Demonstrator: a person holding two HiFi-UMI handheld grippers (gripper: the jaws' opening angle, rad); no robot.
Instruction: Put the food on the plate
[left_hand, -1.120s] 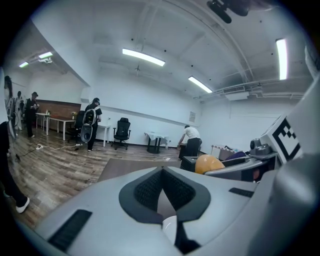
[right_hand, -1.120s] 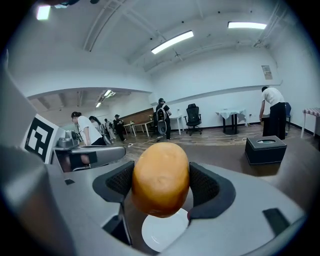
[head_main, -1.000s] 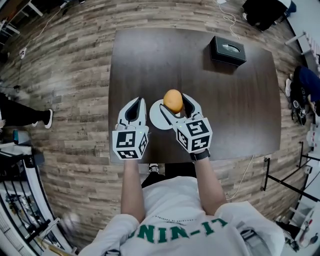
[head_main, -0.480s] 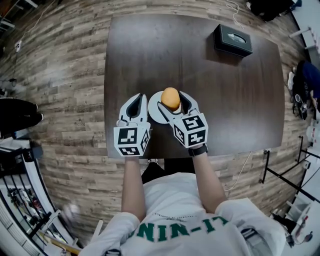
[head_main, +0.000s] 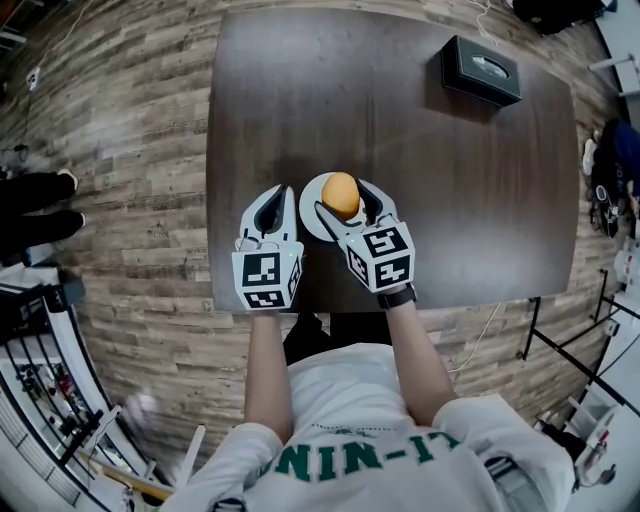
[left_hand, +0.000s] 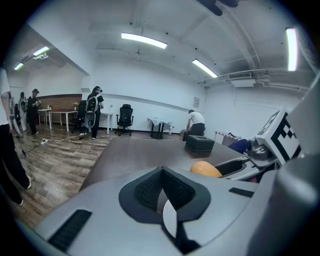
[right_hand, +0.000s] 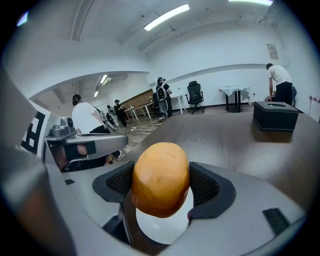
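Table (head_main: 450, 200) closer; right claw (head_main: 341, 198) has lowered food (head_main: 341, 192) over plate (head_main: 308, 216)

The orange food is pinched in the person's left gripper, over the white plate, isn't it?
Not the left. The right gripper pinches the orange food over the white plate; the right gripper view shows its pads pressed on both sides. The left gripper is shut, with nothing between its jaws.

The plate (head_main: 311, 216) sat by the table's (head_main: 400, 130) near edge, the food (head_main: 341, 195) over it, a box (head_main: 481, 69) near the far right corner.
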